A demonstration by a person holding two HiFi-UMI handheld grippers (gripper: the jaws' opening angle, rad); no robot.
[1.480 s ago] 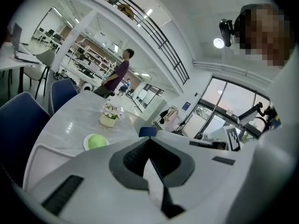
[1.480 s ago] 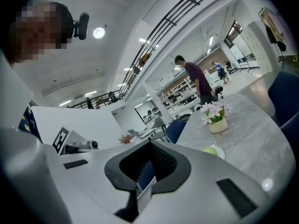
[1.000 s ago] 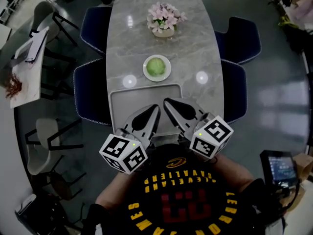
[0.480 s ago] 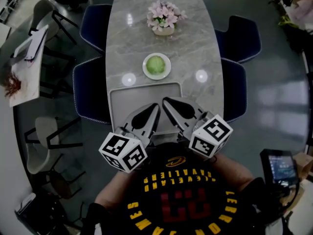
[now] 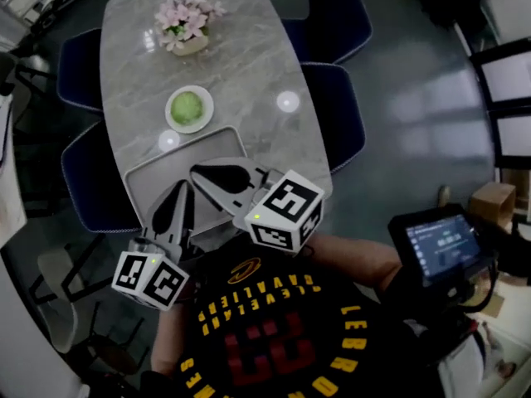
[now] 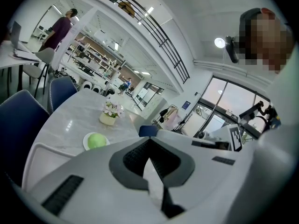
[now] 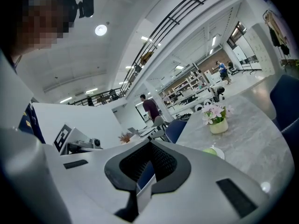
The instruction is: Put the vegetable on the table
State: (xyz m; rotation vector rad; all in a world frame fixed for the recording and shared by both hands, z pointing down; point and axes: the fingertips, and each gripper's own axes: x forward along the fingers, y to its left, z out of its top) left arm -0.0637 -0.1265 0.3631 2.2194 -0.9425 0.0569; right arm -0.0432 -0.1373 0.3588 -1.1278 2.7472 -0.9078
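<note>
A round green vegetable (image 5: 189, 107) lies on a small white plate (image 5: 176, 123) in the middle of the grey marble table (image 5: 241, 65). It also shows as the vegetable (image 6: 96, 140) in the left gripper view and the vegetable (image 7: 210, 151) in the right gripper view. My left gripper (image 5: 183, 188) hovers over the near part of a grey tray (image 5: 145, 172), shut and holding nothing. My right gripper (image 5: 197, 172) is beside it over the same tray, also shut and holding nothing. Both point toward the plate and stay well short of it. The left gripper (image 6: 149, 141) and right gripper (image 7: 150, 144) show jaws pressed together.
A pot of pink flowers (image 5: 187, 25) stands at the table's far end. Dark blue chairs (image 5: 335, 114) line both long sides. A small screen device (image 5: 440, 243) sits at my right. A person (image 7: 150, 108) stands far off in the room.
The head view has swung, so the table now sits to the left and slanted. Both grippers stay shut above the tray; the left one now trails lower than the right.
</note>
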